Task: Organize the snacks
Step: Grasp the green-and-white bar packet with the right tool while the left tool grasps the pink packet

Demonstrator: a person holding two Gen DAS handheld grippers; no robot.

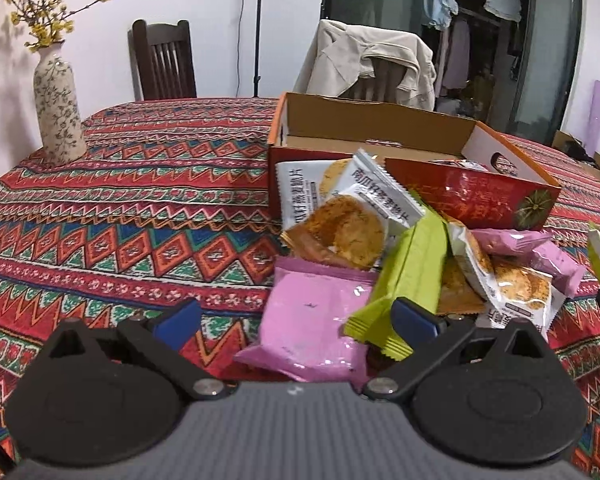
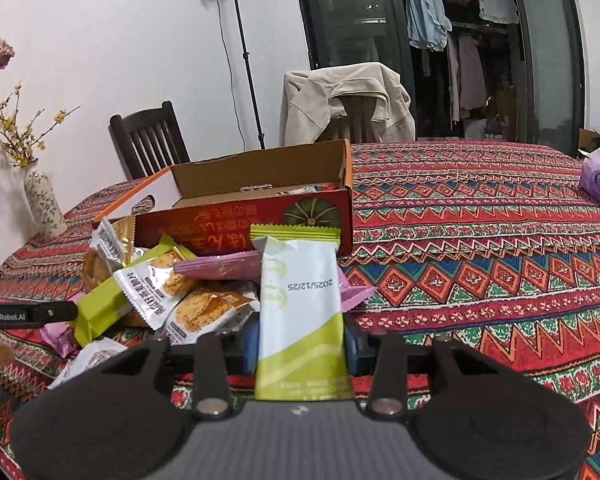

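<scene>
The right gripper (image 2: pixel 302 344) has its jaws clamped on a white-and-green snack packet (image 2: pixel 300 312); the left gripper (image 1: pixel 296 320), jaws wide, hovers over the loose pile of wrapped snacks (image 1: pixel 380 248) beside the red cardboard box (image 2: pixel 260 200) on the patterned worktop (image 2: pixel 480 260). Most sorting apparently remains.

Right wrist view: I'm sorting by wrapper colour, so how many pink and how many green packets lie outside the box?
Pink packets: 3
Green packets: 2, the green bar in the pile and the green and white packet clamped in the right gripper
Total: 5
</scene>
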